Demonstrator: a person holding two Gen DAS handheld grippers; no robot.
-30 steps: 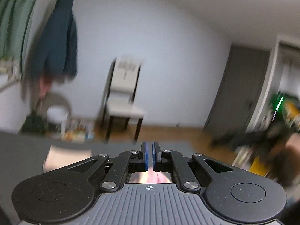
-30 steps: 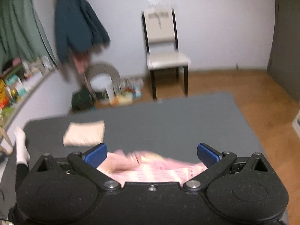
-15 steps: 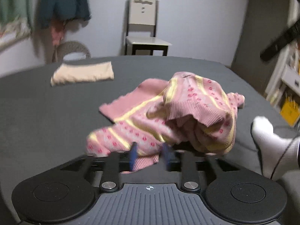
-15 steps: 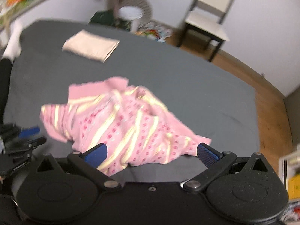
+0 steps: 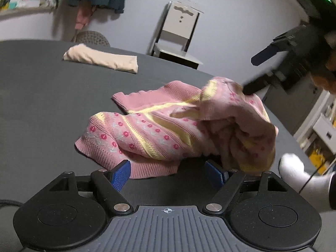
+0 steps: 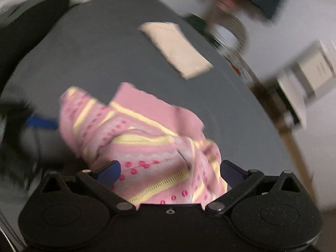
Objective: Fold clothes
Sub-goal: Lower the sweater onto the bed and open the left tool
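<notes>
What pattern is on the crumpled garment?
Pink knit garment with yellow stripes and red dots; clearest in left wrist view.

Dark grey bed surface (image 5: 42, 96), smooth and flat, a crumpled pink knit garment (image 5: 159, 130) with yellow stripes and red flowers lying on its near part, a folded cream cloth (image 5: 100, 59) well apart toward the far edge (neatly flat), a white-socked foot (image 5: 294, 172) resting at one side.

Our black two-finger left gripper (image 5: 168, 175) with blue ribbed pads, silver pivot screws, grey ridged housing, our white sock (image 5: 294, 173)
</notes>
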